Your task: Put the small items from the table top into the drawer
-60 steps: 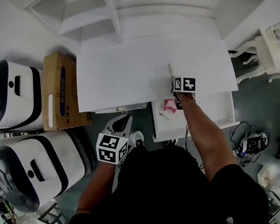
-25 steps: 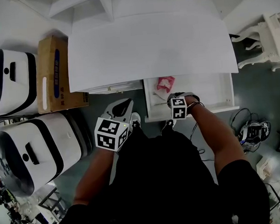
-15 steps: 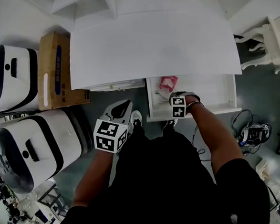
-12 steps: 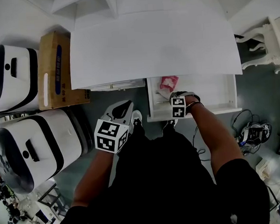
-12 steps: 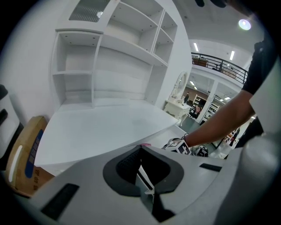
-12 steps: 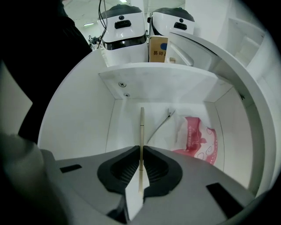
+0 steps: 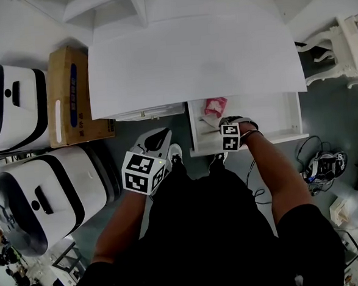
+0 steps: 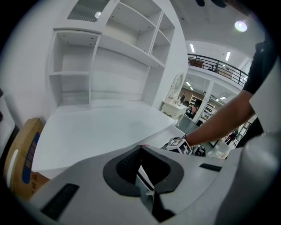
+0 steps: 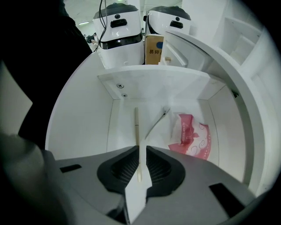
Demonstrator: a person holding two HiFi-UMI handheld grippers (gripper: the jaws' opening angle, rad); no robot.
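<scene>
Down inside the open drawer (image 9: pixel 74 132) with the right claw (image 9: pixel 140 151), pads parted only a sliver around the near end of a thin pale stick (image 9: pixel 137 127); seems slack rather than pinched, judging by the strip of white showing beside it. Lying lengthwise along the drawer floor, by the look of it, pointing at the far wall. Likely very light, stiff and smooth, so apt to roll or swivel if nudged; best taken across its width near the middle, square to the pads, should another hold be needed. Just to the right of it, a slim grey pin-like item (image 9: pixel 156 124) at a slant, and past that a pink patterned packet (image 9: pixel 189 137), soft and crinkly by appearance, touching neither the stick nor the claw. Nothing between the claw and the way up out of the drawer except the tabletop (image 7: pixel 191 59) edge overhanging the back part. No small items visible on that tabletop. Left claw (image 7: pixel 157 139) low by the body, well apart from the drawer, pads pressed together on nothing. Off to the left on the floor, a cardboard box (image 7: pixel 66 104) and two white-and-black machines (image 7: pixel 14 102), out of the path
</scene>
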